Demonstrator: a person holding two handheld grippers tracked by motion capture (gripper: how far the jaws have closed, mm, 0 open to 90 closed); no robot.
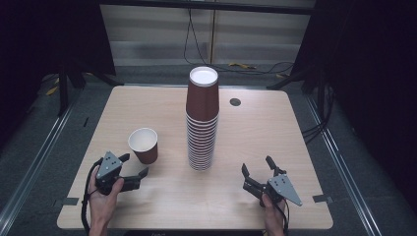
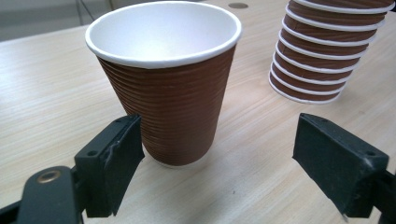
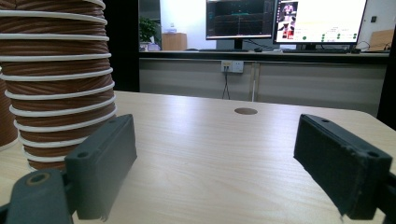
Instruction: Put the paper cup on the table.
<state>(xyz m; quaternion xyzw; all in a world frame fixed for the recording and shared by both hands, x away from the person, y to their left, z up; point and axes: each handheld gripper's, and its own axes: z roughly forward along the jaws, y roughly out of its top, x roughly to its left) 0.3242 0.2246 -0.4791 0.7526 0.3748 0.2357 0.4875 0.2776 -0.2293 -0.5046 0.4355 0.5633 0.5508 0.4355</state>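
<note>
A single brown ribbed paper cup [image 1: 143,145] with a white inside stands upright on the wooden table [image 1: 275,137], left of centre. A tall stack of the same cups [image 1: 202,123], upside down, rises at the table's middle. My left gripper [image 1: 135,164] lies just in front of the single cup, its jaws open. In the left gripper view the cup [image 2: 170,93] stands a little beyond the left gripper [image 2: 219,135], nearer the left jaw, untouched. My right gripper [image 1: 256,164] rests open near the front right, empty; in its view the stack [image 3: 56,79] is at the left of the right gripper [image 3: 215,140].
A round cable hole [image 1: 235,102] sits in the table behind the stack. Metal floor rails [image 1: 34,162] run along both sides of the table. Cables lie on the floor at the back. Monitors [image 3: 285,18] stand on a bench far behind.
</note>
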